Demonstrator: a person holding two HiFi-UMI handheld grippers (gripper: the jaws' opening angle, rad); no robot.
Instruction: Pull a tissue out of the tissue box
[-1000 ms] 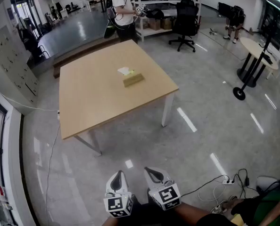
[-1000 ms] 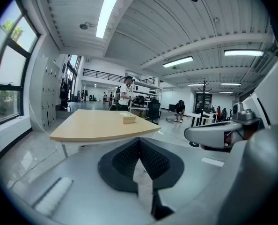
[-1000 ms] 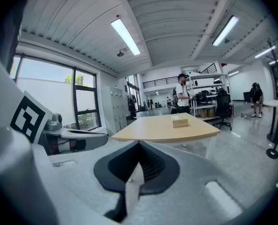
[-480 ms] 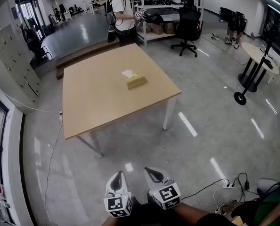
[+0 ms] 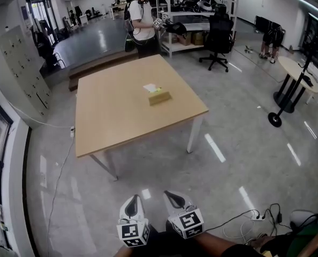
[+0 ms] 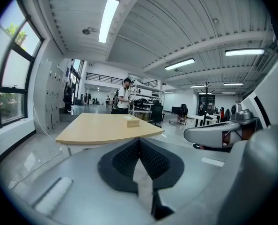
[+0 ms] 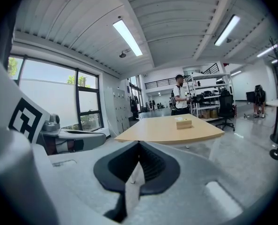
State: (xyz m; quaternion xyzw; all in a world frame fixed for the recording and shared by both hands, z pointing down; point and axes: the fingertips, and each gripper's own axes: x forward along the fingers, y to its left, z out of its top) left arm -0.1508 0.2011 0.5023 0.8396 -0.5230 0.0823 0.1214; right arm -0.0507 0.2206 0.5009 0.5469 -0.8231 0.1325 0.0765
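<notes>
A tan tissue box (image 5: 159,97) with a white tissue (image 5: 150,88) sticking out of its top sits on a light wooden table (image 5: 116,116), far ahead of me. My left gripper (image 5: 134,201) and right gripper (image 5: 174,198) hang side by side low in the head view, over the grey floor and well short of the table. Both are shut with nothing between the jaws. From the left gripper view the box (image 6: 132,121) shows beyond the closed jaw tips (image 6: 139,140). It also shows past the right gripper (image 7: 139,144) as a small tissue box (image 7: 183,123).
A person (image 5: 143,20) stands at the table's far side, in front of shelving (image 5: 194,12). An office chair (image 5: 219,33) and a round-based stand (image 5: 277,116) are at the right. Cables and a power strip (image 5: 258,217) lie on the floor near my right. Lockers (image 5: 22,71) line the left wall.
In the head view the table and tissue box have shifted slightly down and to the right. Both grippers stay in the same place, still shut.
</notes>
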